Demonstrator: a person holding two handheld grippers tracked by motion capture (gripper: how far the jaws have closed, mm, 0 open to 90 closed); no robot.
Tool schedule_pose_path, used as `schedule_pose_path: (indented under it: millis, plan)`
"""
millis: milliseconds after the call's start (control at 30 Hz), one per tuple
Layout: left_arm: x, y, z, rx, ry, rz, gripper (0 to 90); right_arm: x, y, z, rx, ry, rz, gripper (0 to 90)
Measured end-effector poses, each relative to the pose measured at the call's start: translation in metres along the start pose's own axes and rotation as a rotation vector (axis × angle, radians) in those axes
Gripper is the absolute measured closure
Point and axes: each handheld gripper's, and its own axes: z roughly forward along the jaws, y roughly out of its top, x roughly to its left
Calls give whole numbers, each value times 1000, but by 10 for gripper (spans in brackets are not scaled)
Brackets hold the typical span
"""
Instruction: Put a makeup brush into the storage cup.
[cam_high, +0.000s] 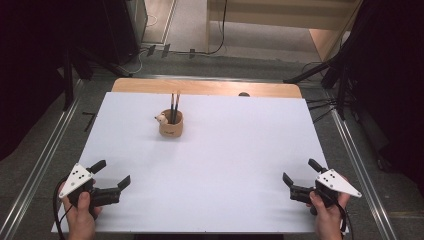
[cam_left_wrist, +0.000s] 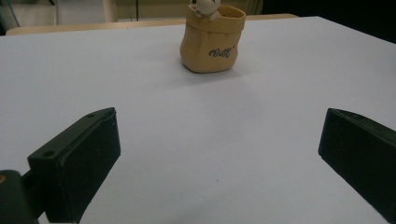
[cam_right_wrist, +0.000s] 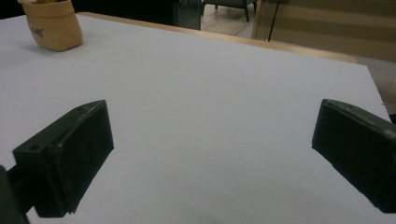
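Left gripper (cam_high: 112, 174): nearest, held in a hand at the near left corner of the table, well short of the holder; jaws spread wide, nothing between them.
Right gripper (cam_high: 300, 171): equally near, at the near right corner, well apart from the holder; jaws likewise released and empty.
Table (cam_high: 235, 165): white top, bare from both grippers out to the holder; wooden edge beyond the holder.
Holder (cam_high: 171, 125): tan, sack-shaped pen holder, upright, standing past the middle of the table, slightly left of centre; dark lettering on its side in the left gripper view (cam_left_wrist: 213, 39); off to the far left in the right gripper view (cam_right_wrist: 50, 23).
Pencils (cam_high: 174, 108): two dark ones, upright inside the holder, tips leaning a little apart.
Figure (cam_high: 161, 119): small pale one perched on the holder's left rim; too small to identify.
Progress: probably nothing begun; pencils in place, holder untouched, both grippers at rest.
Left to do: by the look of it everything — reaching forward to the holder, closing on a pencil or on the holder itself.
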Motion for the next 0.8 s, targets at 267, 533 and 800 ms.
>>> schedule_pose_path:
  millis: [267,533,800]
  plan:
    - [3,-3,-7,3,17,7,0,1,-3,-2,7,-12,-6,0]
    - [7,-4,-7,4,12,-4,0,0,-3,-3,7,-20,4,0]
    - [7,-4,-6,8,8,-9,0,1,-4,-2,11,-17,8,0]
